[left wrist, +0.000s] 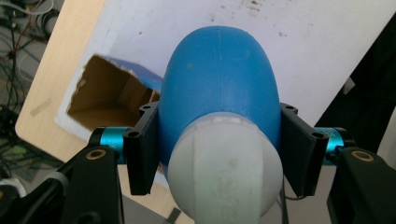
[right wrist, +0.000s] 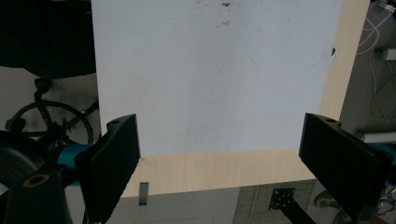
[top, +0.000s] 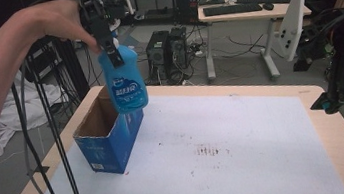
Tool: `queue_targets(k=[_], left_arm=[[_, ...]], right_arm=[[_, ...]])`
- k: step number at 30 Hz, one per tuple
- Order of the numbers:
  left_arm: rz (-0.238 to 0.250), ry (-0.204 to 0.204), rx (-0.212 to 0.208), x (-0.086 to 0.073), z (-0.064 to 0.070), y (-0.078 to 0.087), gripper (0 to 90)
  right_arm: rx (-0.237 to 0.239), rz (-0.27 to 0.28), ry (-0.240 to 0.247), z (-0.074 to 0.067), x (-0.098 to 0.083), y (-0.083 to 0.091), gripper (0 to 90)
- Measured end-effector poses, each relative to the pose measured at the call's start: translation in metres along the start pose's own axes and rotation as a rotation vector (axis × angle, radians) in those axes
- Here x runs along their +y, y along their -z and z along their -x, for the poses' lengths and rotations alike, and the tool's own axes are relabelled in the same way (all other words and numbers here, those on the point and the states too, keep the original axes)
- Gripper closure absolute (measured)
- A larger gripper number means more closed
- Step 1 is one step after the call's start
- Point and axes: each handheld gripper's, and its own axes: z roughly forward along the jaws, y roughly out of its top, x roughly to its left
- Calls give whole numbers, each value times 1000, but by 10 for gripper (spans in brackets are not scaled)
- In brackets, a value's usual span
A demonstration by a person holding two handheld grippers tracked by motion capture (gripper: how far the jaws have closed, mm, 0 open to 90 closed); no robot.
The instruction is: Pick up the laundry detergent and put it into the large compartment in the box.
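Left gripper (top: 112,47) fingers (left wrist: 140,154) clamped on the neck end of a blue plastic bottle with a white cap (top: 124,80), held cap-up in the air above the far end of an open blue cardboard box (top: 107,138) sitting at the left side of the light wood desk with a white mat (top: 245,132). Right gripper (right wrist: 219,163) fingers (right wrist: 114,158) spread wide, nothing between them, hovering over the desk's edge. Small reddish-brown stains (top: 207,150) mid-mat, well apart from the box.
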Motion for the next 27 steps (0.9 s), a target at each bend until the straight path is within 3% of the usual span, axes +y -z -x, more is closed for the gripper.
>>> queue_targets(k=[7, 14, 22, 27], left_arm=[[-24, 98, 14, -23, -9, 7, 384], [-54, 167, 38, -46, -17, 11, 384], [-105, 211, 51, -55, -20, 5, 384], [-105, 243, 58, -58, -23, 2, 384]], right_arm=[[4, 0, 5, 3, 4, -2, 117], [2, 6, 10, 3, 6, -1, 117], [-2, 3, 21, 0, 10, 0, 117], [-2, 2, 22, -1, 10, 1, 117]])
